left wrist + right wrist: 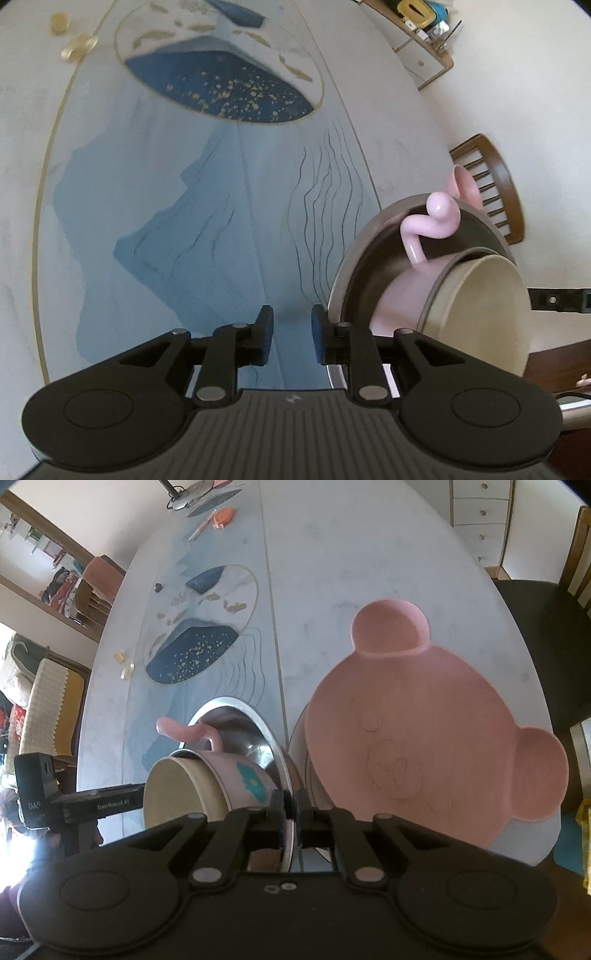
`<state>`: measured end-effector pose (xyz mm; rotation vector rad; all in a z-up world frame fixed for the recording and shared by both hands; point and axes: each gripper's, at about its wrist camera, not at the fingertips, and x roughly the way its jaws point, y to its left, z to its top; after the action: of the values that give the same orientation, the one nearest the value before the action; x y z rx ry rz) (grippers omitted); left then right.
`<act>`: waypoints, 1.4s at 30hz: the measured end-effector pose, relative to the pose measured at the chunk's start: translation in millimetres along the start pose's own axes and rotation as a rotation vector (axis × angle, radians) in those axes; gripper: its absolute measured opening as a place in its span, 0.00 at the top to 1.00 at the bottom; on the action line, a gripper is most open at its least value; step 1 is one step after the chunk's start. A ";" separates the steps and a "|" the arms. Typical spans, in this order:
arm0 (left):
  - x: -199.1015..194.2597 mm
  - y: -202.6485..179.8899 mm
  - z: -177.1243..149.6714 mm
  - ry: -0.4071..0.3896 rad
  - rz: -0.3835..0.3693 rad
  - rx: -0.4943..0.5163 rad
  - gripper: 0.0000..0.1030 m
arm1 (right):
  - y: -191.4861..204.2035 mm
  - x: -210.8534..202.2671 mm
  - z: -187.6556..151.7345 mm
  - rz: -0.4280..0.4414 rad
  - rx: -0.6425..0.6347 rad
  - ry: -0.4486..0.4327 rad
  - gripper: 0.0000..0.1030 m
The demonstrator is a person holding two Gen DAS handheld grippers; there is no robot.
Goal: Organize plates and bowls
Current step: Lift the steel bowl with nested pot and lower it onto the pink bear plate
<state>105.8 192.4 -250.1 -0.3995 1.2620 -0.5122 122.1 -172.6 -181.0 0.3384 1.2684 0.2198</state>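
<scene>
A steel bowl stands tilted near the table's front edge, and my right gripper is shut on its rim. Inside it a pink mug with a teal flower and a beige inside lies on its side, its curly handle pointing away. In the left wrist view the bowl and mug lie to the right of my left gripper, which hangs over the blue table mat, slightly open with nothing between its fingers. A pink bear-shaped plate lies right of the bowl.
The oval table carries a printed blue mat with a round dark-blue design. Small yellow clips lie at the far left. An orange item and a pen lie at the far end. Wooden chairs stand at the table's edge.
</scene>
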 end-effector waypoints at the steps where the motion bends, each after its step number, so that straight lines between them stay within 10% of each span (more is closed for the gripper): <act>1: -3.1 3.2 -1.9 -0.005 -0.018 -0.007 0.80 | 0.3 0.3 0.1 -0.002 0.001 0.001 0.94; 10: -15.0 16.7 -9.8 -0.024 -0.082 -0.017 0.73 | 2.4 0.5 -1.2 -0.018 0.003 0.007 0.94; 14: -29.3 22.8 -11.9 -0.076 -0.074 -0.006 0.39 | 2.9 1.5 -1.4 -0.020 0.003 0.012 0.94; 20: -13.5 21.8 -9.4 -0.057 -0.099 0.008 0.37 | 3.5 1.6 -2.7 -0.025 -0.001 0.012 0.94; 35: 3.9 20.3 -13.8 0.004 -0.239 -0.073 0.71 | 5.1 2.6 -5.3 -0.031 0.003 0.014 0.94; 42: 0.8 8.7 -14.8 -0.001 -0.154 -0.068 0.93 | 9.0 7.2 -8.1 -0.040 -0.010 0.010 0.93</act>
<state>92.9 199.0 -259.4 -0.5573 1.2556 -0.6002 116.6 -160.7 -186.2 0.3031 1.2826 0.1935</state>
